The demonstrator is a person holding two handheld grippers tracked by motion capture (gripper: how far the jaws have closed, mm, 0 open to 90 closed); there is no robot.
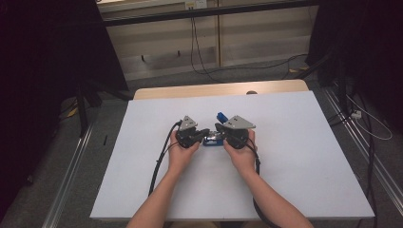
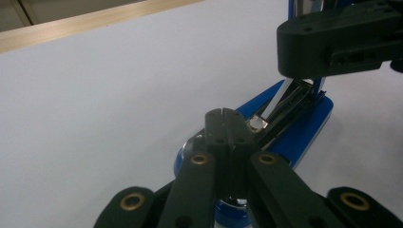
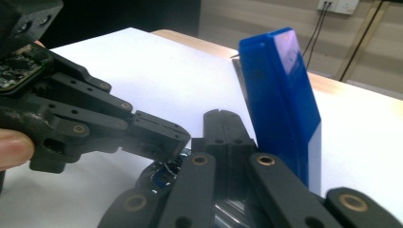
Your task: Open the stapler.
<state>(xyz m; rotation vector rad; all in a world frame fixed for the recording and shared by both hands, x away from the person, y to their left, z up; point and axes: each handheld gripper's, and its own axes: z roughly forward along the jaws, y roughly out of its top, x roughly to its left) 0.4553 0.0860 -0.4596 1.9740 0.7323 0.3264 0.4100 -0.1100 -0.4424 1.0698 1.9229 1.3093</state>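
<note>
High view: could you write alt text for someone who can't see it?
Two hands meet at the middle of a white table, each holding a black gripper, left gripper and right gripper, over a small blue stapler. Cables trail back along both forearms.

Two grippers are at work on the white table (image 1: 294,156), the left gripper (image 1: 205,132) and the right gripper (image 1: 218,128), one in each of the person's two hands. Between them sits one blue stapler (image 1: 212,140), its lid swung up. One table, then, with a single pale wooden edge strip along its far side. Two dark cables trail back from the grippers, one apiece. Each gripper carries one grey three-cornered plate on top, so two plates
</note>
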